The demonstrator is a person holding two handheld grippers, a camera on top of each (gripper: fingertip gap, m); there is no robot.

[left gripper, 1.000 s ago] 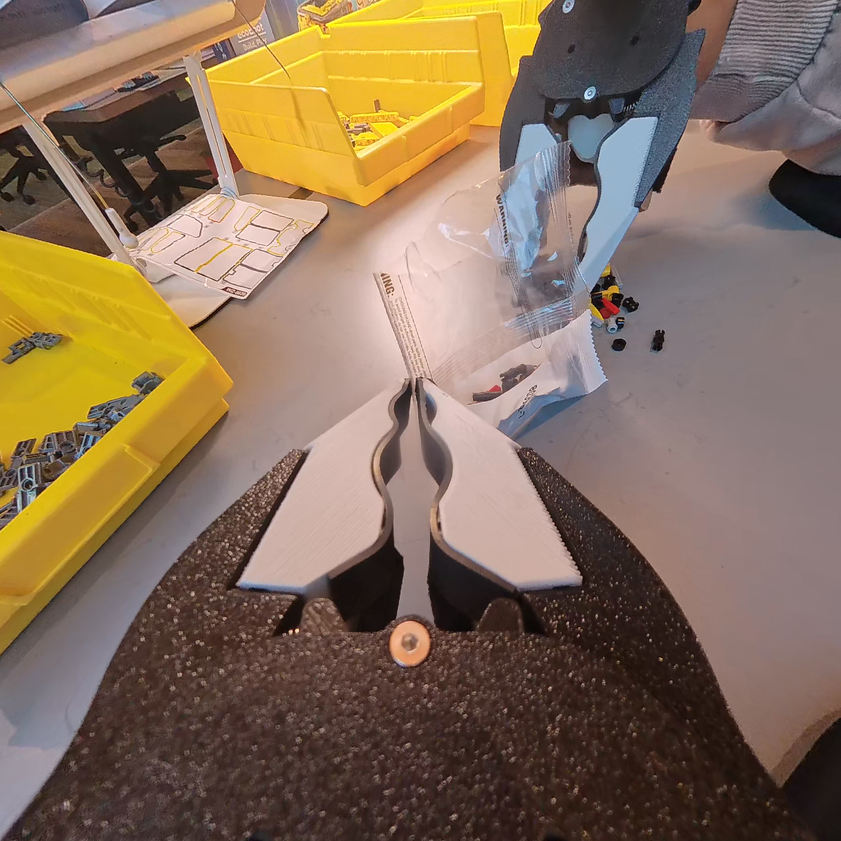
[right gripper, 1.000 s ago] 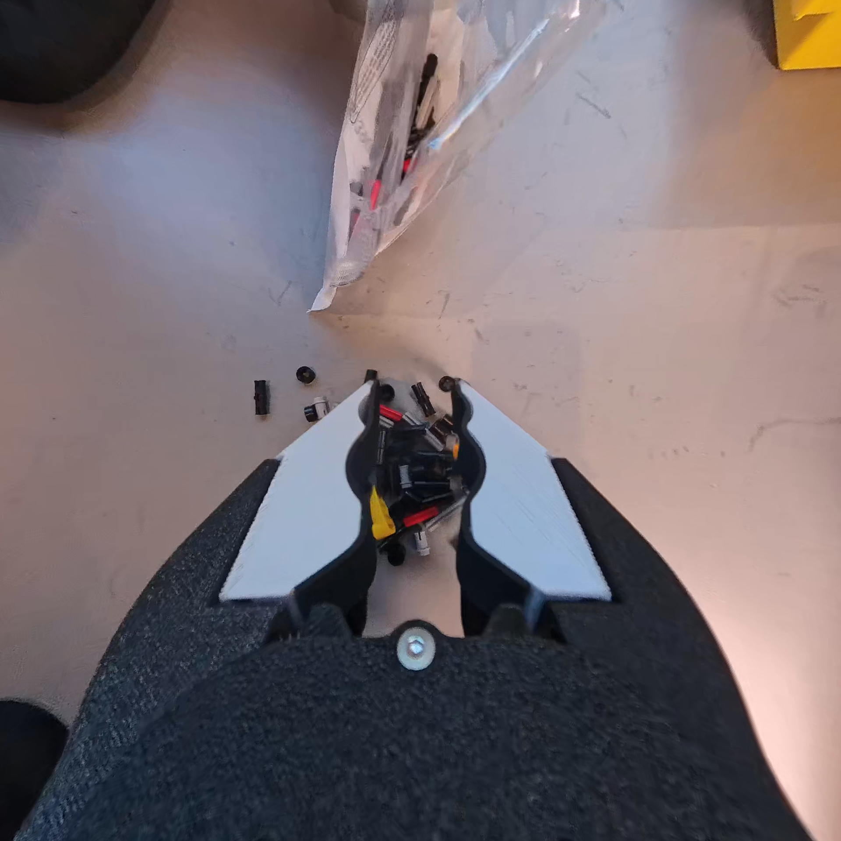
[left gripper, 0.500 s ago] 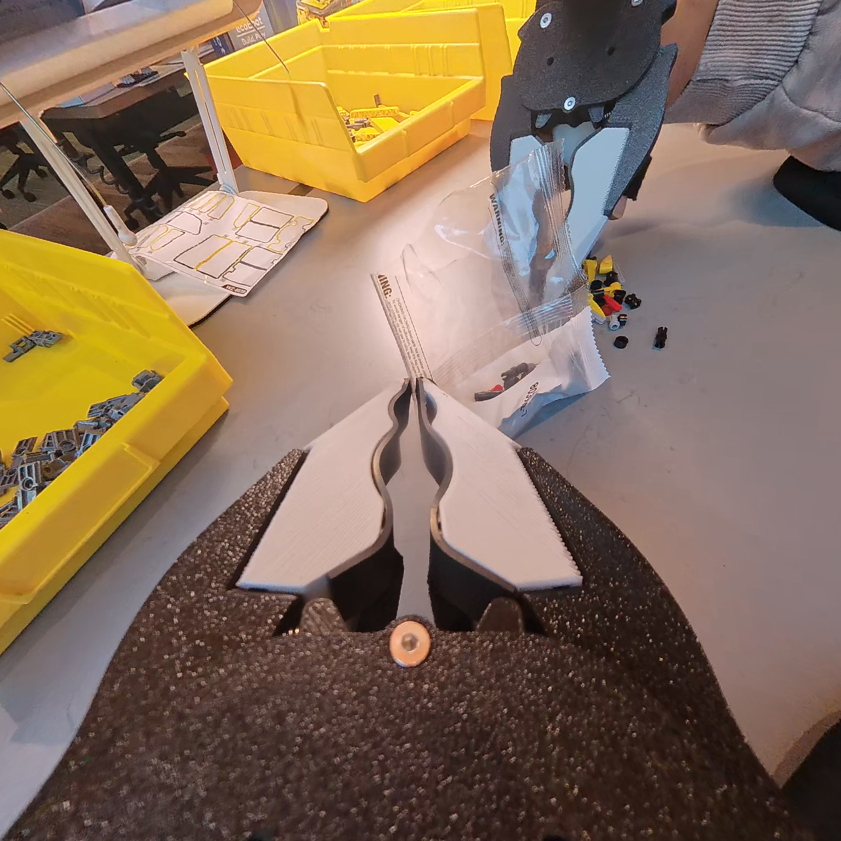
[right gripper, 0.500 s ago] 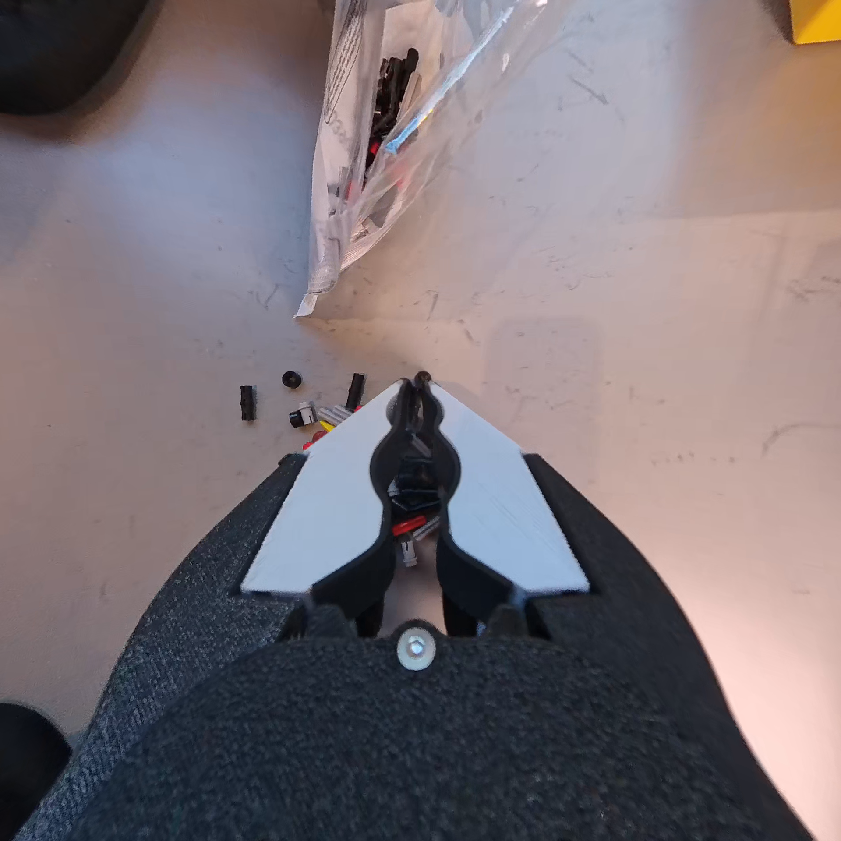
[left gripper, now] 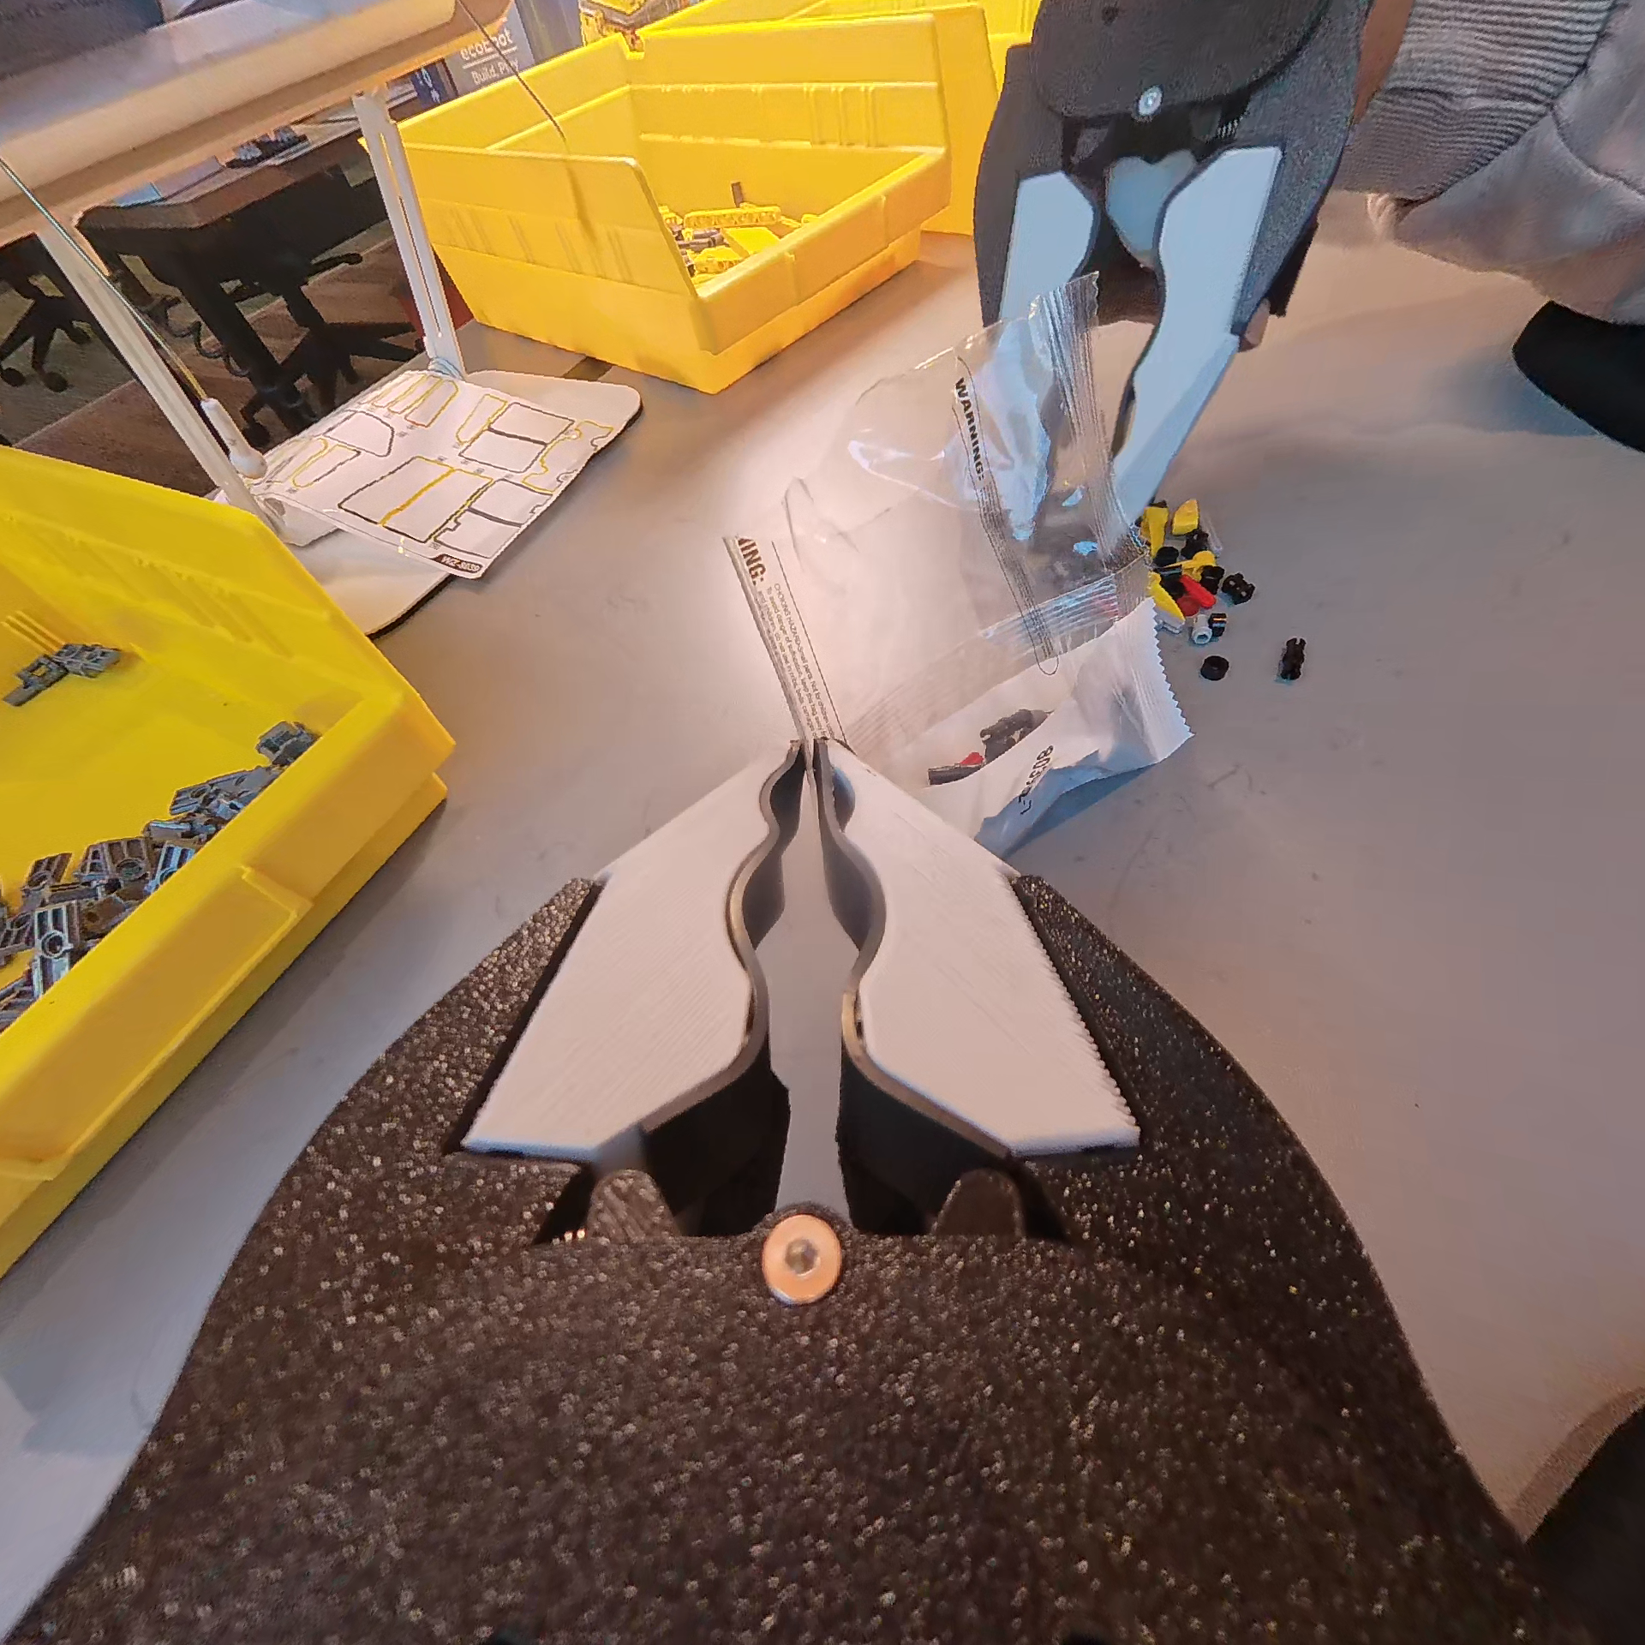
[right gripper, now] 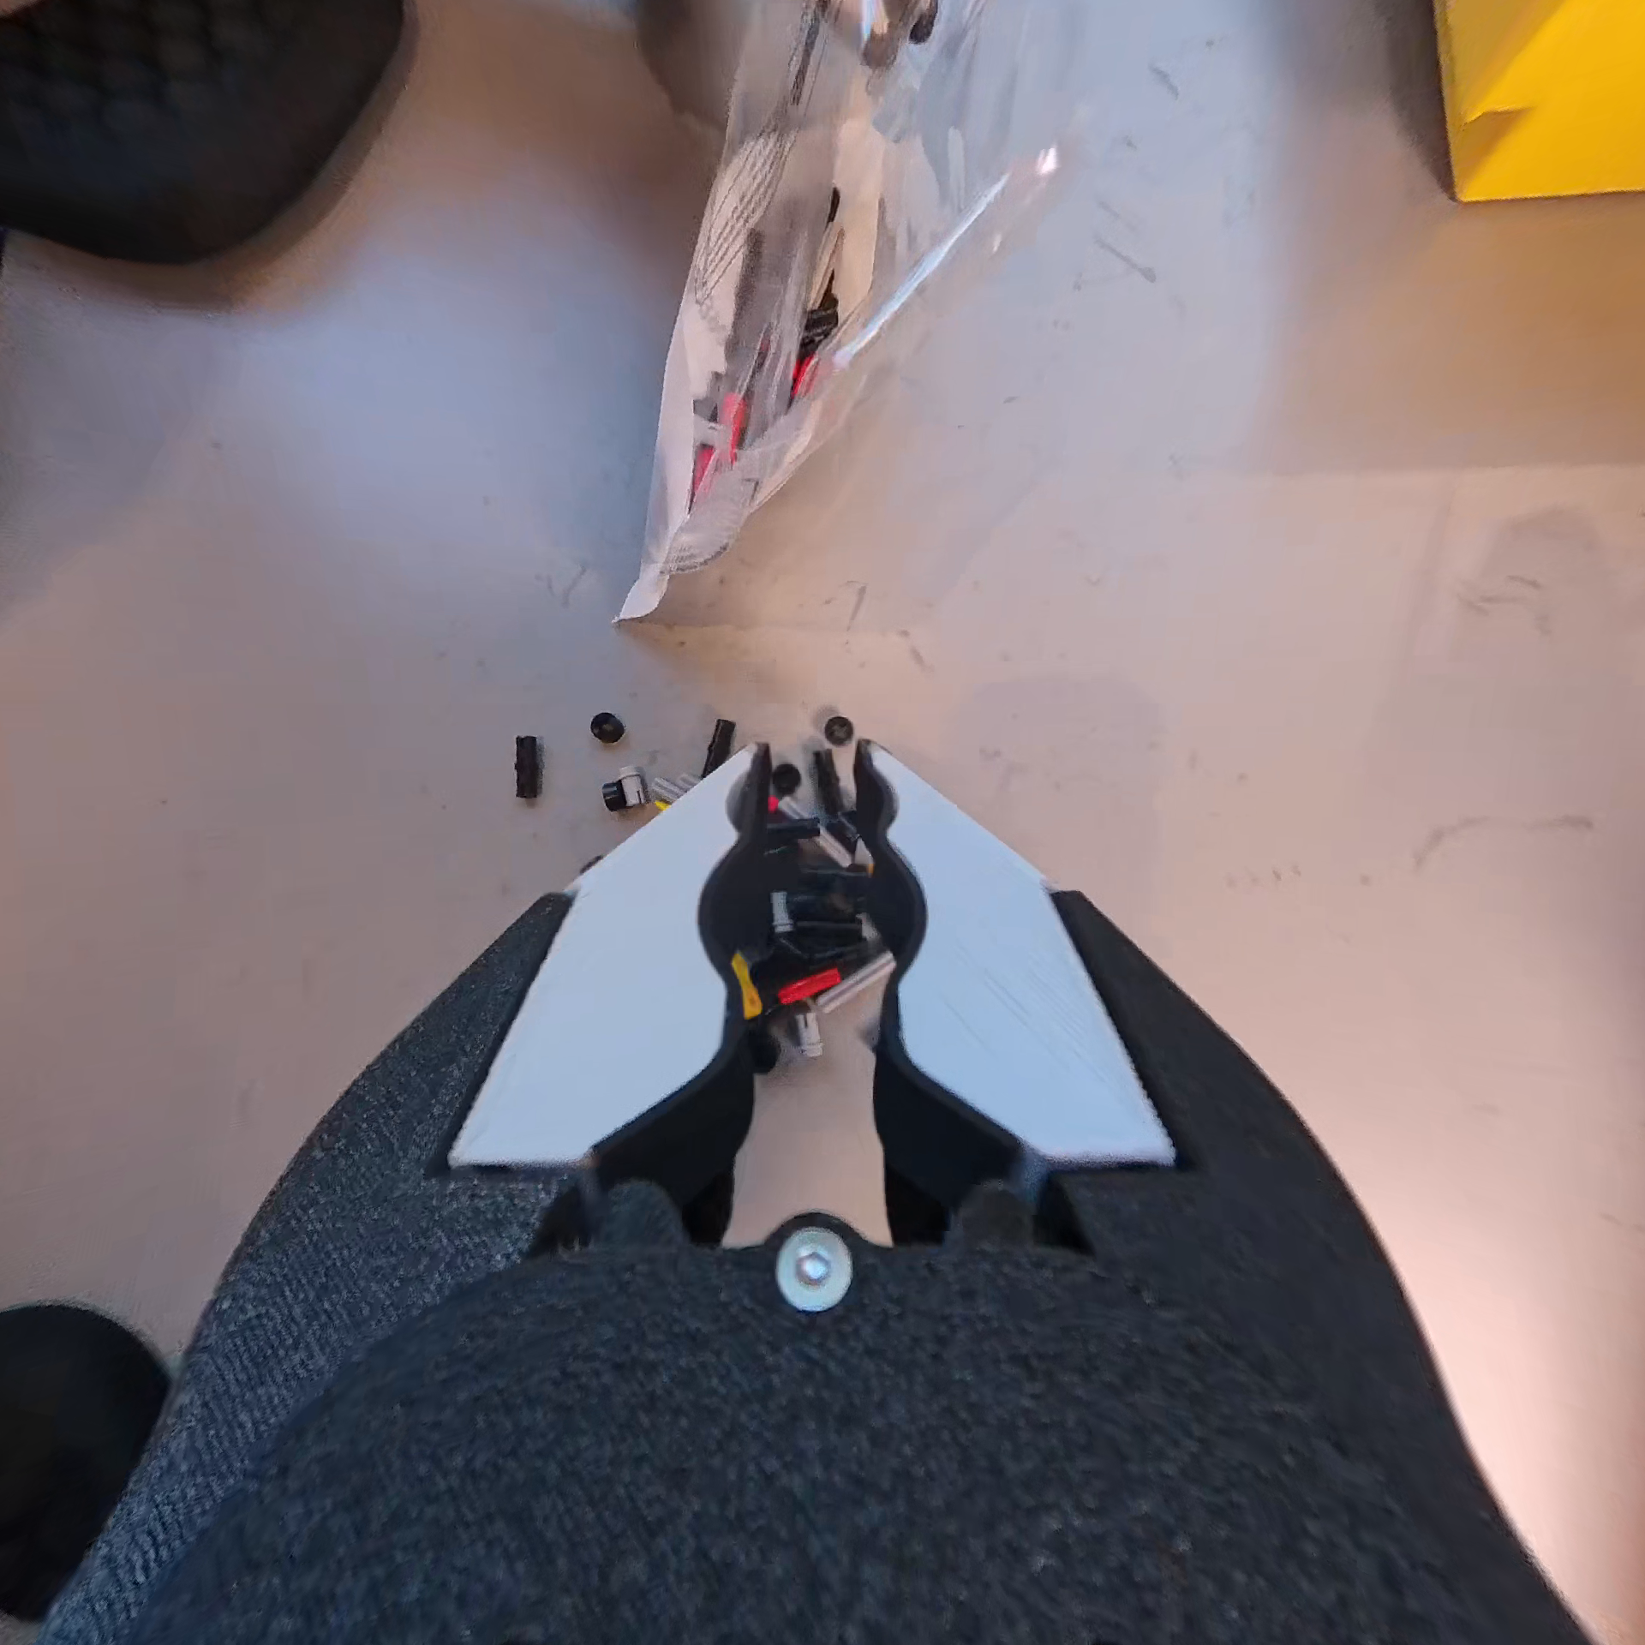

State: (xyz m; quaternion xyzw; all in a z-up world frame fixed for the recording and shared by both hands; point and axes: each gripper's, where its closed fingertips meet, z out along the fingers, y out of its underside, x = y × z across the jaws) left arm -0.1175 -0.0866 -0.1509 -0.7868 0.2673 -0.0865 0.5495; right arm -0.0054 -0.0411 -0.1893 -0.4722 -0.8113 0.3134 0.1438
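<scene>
Clear glossy plastic bag (left gripper: pixel 997 570); matt scuffed table (left gripper: pixel 1335 890); yellow plastic bin (left gripper: pixel 178 801).

Left hand-held gripper (left gripper: pixel 812 752): speckled black foam body, two pale grey ribbed fingers (left gripper: pixel 659 970) edged in black, one silver screw (left gripper: pixel 801 1261) just behind them. Right hand-held gripper (right gripper: pixel 808 757) looks the same, silver screw (right gripper: pixel 812 1268) behind its fingers; behind its body, a grey ribbed sleeve (left gripper: pixel 1460 89).
</scene>
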